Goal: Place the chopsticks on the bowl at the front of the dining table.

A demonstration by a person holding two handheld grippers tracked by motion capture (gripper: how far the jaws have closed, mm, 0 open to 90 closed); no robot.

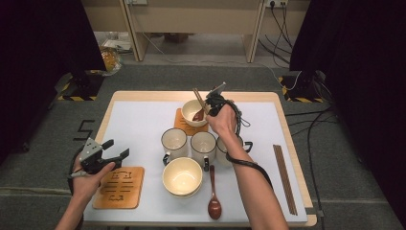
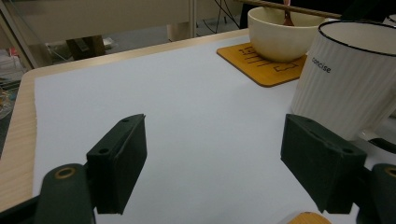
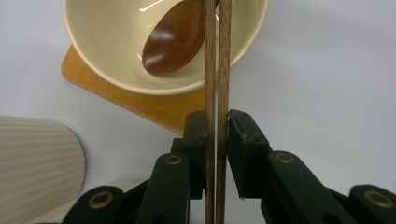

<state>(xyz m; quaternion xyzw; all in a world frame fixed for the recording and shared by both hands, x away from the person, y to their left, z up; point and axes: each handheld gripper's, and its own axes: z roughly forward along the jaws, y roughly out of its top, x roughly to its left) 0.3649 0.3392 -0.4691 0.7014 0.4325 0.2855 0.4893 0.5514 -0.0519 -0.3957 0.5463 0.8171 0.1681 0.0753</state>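
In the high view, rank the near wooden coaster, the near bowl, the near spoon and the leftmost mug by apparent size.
1. Near wooden coaster
2. Near bowl
3. Leftmost mug
4. Near spoon: longer than the mug is wide, but far slimmer.

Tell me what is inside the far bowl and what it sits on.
The far bowl holds a brown wooden spoon and sits on a wooden coaster. The chopsticks held by the right gripper hide part of its rim.

Right black two-jaw gripper: forearm extended forward across the table, jaws clamped on a pair of slim brown wooden chopsticks. Left black two-jaw gripper: low at the near left, jaws spread wide
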